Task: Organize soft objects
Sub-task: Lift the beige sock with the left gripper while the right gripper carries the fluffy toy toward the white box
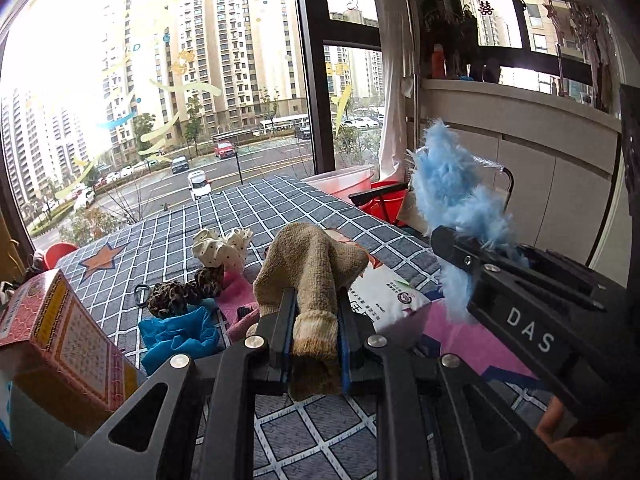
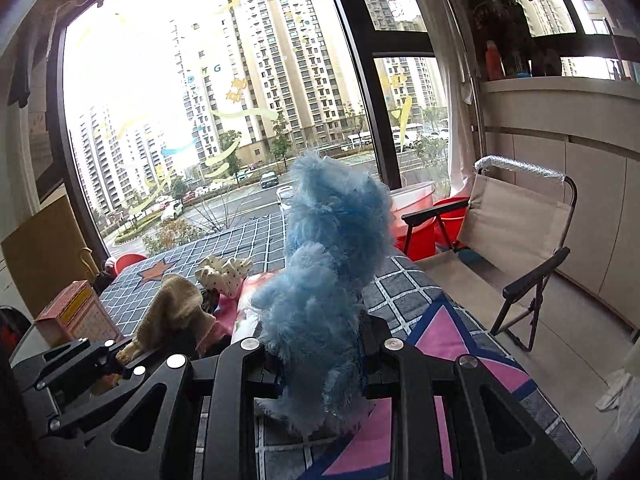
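Behind the far edge of the table stands a translucent pink tub (image 1: 344,184), and beside it a red bucket (image 1: 386,200); what is inside them I cannot tell from here. On the left side of the table lies a closed cardboard box (image 1: 60,344) with red and yellow print.

The left gripper (image 1: 314,336) is pressed together on a beige knitted sock (image 1: 312,276). Its two fingers pinch the sock near the paler cuff, and the rest of the sock stands up in front of them, lifted above the table. The sock is thick, woolly and a little crumpled at the top.

The right gripper (image 2: 322,364) is pinching a light blue fluffy feather piece (image 2: 332,256). The jaws are nearly closed with the fluff squeezed between them, and the piece rises tall above the fingers. It looks very soft, with loose wispy strands at all edges.

On the checked grey tablecloth (image 1: 280,208) other soft things lie together, near the middle: a cream cloth with black dots (image 1: 222,246), a leopard-print scrunchie (image 1: 184,292), a crumpled bright blue cloth (image 1: 180,336) and a pink cloth (image 1: 238,308) just beside it. A white plastic bag with print (image 1: 396,296) lies under the sock's right side. A folding chair (image 2: 516,236) stands beside the table, on the right.
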Demonstrator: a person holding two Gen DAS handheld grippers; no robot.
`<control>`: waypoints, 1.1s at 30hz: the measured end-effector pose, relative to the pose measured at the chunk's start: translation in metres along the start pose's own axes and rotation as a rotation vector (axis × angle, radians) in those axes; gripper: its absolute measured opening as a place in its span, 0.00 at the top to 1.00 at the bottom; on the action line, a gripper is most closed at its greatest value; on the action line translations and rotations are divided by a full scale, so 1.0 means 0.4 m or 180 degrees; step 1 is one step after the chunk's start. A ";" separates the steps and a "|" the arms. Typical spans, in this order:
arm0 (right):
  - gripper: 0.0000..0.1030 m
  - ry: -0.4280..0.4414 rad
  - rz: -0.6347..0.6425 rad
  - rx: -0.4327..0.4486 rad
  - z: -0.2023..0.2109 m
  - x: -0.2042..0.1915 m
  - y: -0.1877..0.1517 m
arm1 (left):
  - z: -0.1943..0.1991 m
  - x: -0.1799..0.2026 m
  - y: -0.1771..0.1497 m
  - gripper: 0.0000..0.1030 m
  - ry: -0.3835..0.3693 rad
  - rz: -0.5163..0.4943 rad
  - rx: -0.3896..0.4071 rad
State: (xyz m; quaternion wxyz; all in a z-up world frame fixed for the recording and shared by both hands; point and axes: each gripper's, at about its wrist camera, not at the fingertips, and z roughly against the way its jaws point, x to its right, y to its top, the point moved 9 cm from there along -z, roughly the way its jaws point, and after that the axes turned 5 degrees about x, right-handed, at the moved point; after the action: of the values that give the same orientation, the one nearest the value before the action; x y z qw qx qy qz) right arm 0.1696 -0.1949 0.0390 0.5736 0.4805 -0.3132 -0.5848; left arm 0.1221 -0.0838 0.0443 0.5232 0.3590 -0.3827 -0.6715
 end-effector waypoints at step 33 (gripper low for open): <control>0.74 0.0797 0.0307 -0.0364 -0.075 -0.280 0.007 | 0.013 -0.269 0.028 0.82 0.0926 0.0376 -0.0036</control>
State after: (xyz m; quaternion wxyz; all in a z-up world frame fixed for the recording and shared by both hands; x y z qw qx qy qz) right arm 0.1849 -0.0809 0.0539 0.6620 0.5006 -0.2280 -0.5090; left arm 0.1433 0.0203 0.0651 0.6137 0.4264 -0.3194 -0.5827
